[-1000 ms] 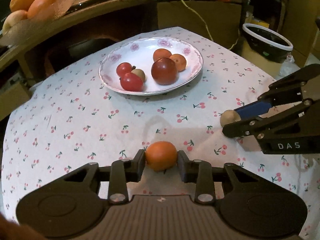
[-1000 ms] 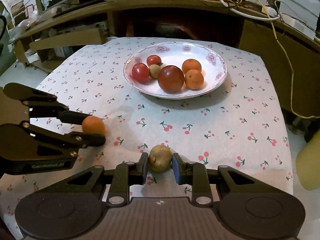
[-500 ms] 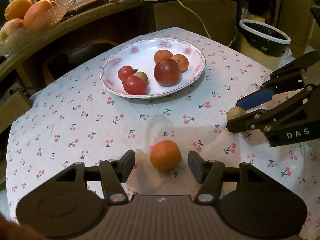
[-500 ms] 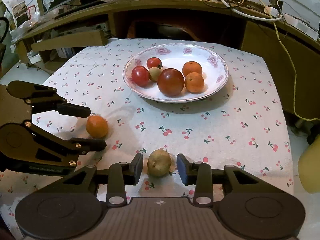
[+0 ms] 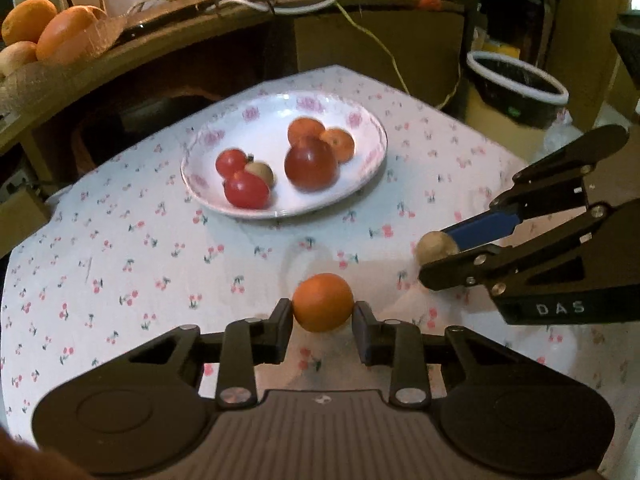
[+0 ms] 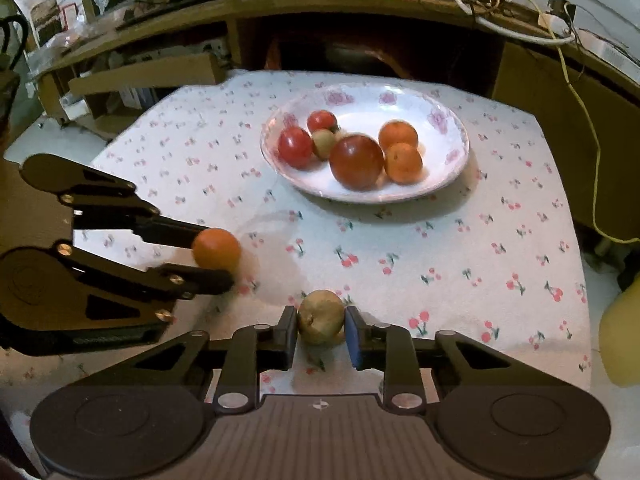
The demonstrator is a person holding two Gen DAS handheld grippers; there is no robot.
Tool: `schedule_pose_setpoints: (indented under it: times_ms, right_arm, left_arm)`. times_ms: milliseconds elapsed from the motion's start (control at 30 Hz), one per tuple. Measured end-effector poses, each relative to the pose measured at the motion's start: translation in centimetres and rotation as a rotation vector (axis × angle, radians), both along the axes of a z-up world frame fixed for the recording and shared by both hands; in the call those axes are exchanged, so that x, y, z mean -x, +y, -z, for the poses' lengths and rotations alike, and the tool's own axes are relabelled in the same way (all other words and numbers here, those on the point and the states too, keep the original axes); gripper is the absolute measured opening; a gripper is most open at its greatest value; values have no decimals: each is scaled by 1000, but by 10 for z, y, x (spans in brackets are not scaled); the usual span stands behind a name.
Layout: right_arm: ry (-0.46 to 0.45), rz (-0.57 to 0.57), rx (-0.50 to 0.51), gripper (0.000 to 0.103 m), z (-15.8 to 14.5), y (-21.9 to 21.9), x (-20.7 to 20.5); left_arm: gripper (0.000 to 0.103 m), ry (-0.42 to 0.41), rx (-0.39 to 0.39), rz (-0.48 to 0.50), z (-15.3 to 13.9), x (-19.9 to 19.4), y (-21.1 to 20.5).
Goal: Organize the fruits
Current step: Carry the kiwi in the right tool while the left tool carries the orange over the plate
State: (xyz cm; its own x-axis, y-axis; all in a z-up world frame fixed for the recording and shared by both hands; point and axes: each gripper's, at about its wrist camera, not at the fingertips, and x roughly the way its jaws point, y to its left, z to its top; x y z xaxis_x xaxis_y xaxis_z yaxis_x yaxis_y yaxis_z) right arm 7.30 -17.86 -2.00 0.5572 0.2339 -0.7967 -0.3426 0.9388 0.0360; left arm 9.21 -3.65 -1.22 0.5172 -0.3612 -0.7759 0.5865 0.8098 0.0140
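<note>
My left gripper [image 5: 322, 326] is shut on an orange tangerine [image 5: 322, 302], held just above the cherry-print tablecloth; both also show in the right wrist view, gripper [image 6: 224, 258] and tangerine [image 6: 216, 249]. My right gripper [image 6: 320, 334] is shut on a small brown-green fruit [image 6: 320, 317]; from the left wrist view the gripper [image 5: 434, 250] and fruit [image 5: 434, 245] are at the right. A white flowered plate [image 5: 360, 184] [image 6: 448, 168] at the table's far side holds several red and orange fruits.
A wooden shelf [image 5: 160, 48] runs behind the table with cables and a basket of oranges [image 5: 48, 36]. A black bin with a white rim [image 5: 516, 92] stands at the back right. A yellow object [image 6: 622, 336] is at the right table edge.
Half a second ago both grippers were open around their fruits on the cloth. Both have now closed on them, and the view has shifted slightly.
</note>
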Motion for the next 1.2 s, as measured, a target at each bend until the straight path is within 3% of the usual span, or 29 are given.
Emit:
schedule_pose_setpoints:
  times_ms: [400, 1200]
  right_arm:
    - [-69, 42, -62, 27, -22, 1, -14]
    - [-126, 113, -61, 27, -36, -1, -31]
  left_arm:
    - [37, -32, 32, -58, -16, -17, -1]
    - [37, -98, 11, -115, -31, -36, -16]
